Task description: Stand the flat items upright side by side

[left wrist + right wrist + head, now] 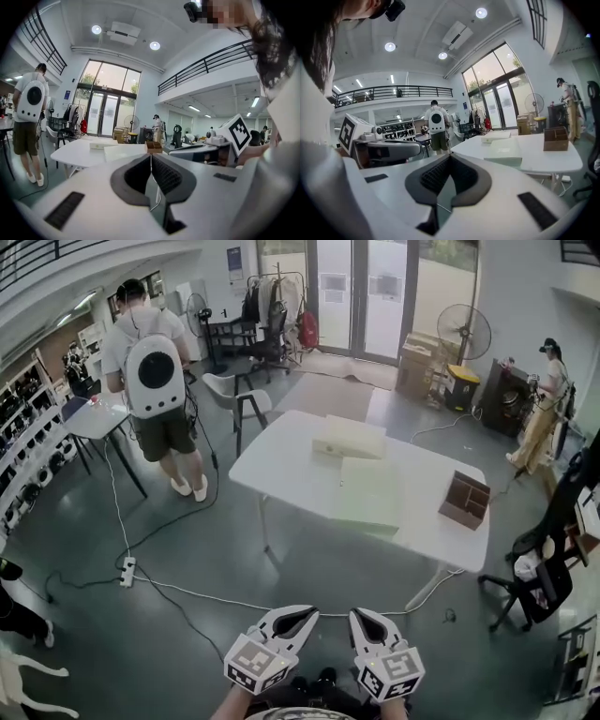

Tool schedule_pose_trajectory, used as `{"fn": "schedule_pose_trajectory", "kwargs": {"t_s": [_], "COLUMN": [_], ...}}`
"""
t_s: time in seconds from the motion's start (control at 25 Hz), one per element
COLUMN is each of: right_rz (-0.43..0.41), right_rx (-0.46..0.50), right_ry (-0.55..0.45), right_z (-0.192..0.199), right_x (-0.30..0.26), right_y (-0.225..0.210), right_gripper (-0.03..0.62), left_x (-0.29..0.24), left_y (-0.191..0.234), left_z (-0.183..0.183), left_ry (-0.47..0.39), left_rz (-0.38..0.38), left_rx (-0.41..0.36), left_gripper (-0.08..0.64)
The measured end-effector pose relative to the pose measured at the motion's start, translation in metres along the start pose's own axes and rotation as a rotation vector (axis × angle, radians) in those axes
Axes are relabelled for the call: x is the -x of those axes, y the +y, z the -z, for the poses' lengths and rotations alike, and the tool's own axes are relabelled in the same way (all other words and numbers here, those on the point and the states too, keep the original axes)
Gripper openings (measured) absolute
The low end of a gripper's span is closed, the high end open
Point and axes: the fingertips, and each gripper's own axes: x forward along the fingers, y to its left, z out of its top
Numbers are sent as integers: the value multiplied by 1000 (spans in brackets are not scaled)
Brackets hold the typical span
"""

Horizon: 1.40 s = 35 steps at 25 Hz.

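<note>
The left claw (pixel 151 155) is clenched: in the left gripper view its two dark ribbed pads are pressed together along one thin seam, and nothing is caught between them. The right claw (pixel 449 157) is clenched as well, its pads met edge to edge in the right gripper view, and nothing is gripped there either. In the head view both claws are held low at the bottom edge of the picture, side by side and just apart, above the grey floor (pixel 187 521). Their tips are pointed toward the white worktop (pixel 281 465), which stands well apart from them. Neither claw is in contact with anything.

Two pale flat items are seen on the worktop. The farther flat box (pixel 349 437) is laid flat near the far edge. The nearer flat box (pixel 367 493) is laid flat just beside it, toward the near edge. Neither is stood upright. A brown divided holder (pixel 466 500) is placed near the worktop's right end, clear of both boxes.

A person with a white backpack (pixel 153 376) is seen standing at the left, turned away, well apart from the worktop.
</note>
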Motion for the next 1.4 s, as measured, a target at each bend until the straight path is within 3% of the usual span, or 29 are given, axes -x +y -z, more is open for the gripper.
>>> {"fn": "schedule_pose_trajectory", "kwargs": {"t_s": [0.32, 0.72, 0.96, 1.12, 1.4], "right_rz": [-8, -119, -154, -140, -57], "right_rx": [6, 0, -8, -17, -21], "right_ry": [2, 52, 58, 76, 65], "right_z": [1, 13, 3, -5, -50], "right_x": [-4, -48, -95, -140, -249], "right_y": [-62, -75, -82, -92, -122], "right_gripper": [0, 0, 0, 0, 0], "left_x": [-56, -71, -83, -104, -149], "left_y": [-6, 25, 65, 107, 216], "left_z": [-4, 11, 7, 0, -35], "left_ry": [-12, 44, 42, 27, 8], "left_rz": [-8, -104, -125, -94, 1], "left_rx": [-15, 22, 39, 54, 10], "left_gripper": [14, 14, 14, 14, 14]}}
